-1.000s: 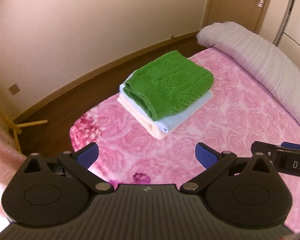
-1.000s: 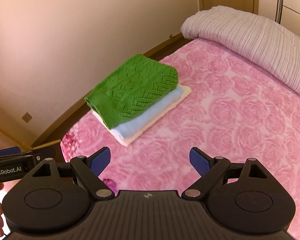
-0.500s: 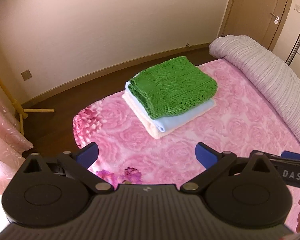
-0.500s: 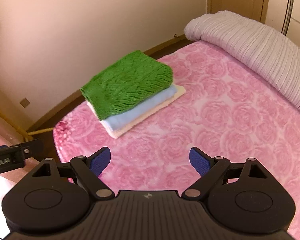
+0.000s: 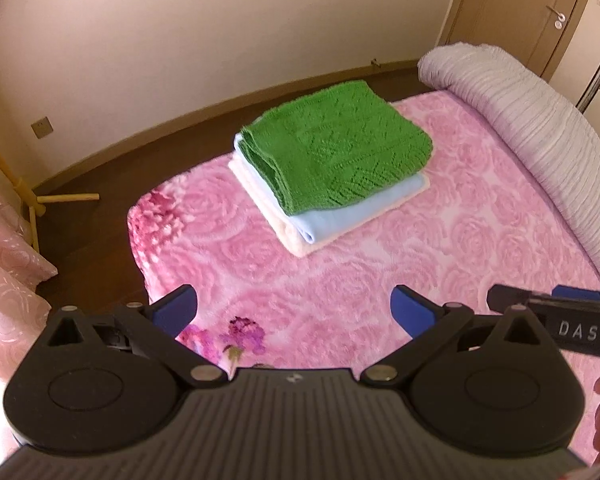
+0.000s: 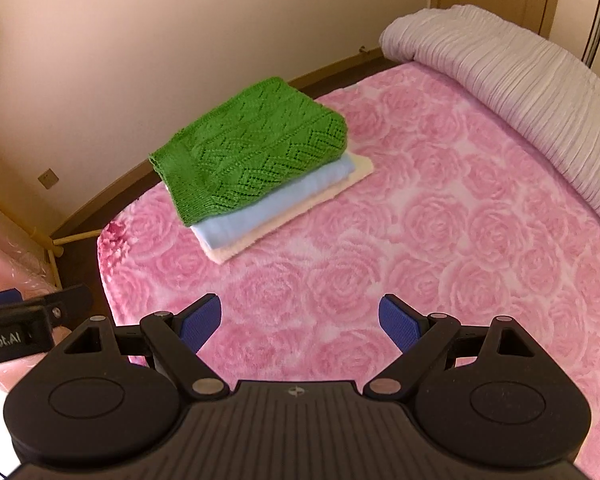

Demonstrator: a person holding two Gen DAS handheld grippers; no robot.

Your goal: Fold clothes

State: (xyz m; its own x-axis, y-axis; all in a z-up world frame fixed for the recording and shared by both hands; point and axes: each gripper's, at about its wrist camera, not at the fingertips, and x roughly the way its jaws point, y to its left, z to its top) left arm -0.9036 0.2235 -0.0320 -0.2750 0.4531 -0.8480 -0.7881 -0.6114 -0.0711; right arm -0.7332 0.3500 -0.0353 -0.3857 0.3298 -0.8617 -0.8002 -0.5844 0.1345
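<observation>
**Folded stack ahead, both grippers empty**

Left wrist view: my left gripper [image 5: 294, 308] gapes, holding nothing. The green sweater [image 5: 336, 148] tops a folded stack ahead on the pink bedspread [image 5: 440, 264], well apart.

Right wrist view: my right gripper [image 6: 300, 322] gapes too; the stack lies ahead-left, about equally distant.

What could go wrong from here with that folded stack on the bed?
1. The stack sits near the far corner of the pink blanket; a nudge could push it off onto the floor.
2. The green knit sweater lies skewed atop the light blue garment and cream garment, so it may slide.
3. Both the left hand-held gripper and right hand-held gripper are open and close together; they could bump each other.
</observation>
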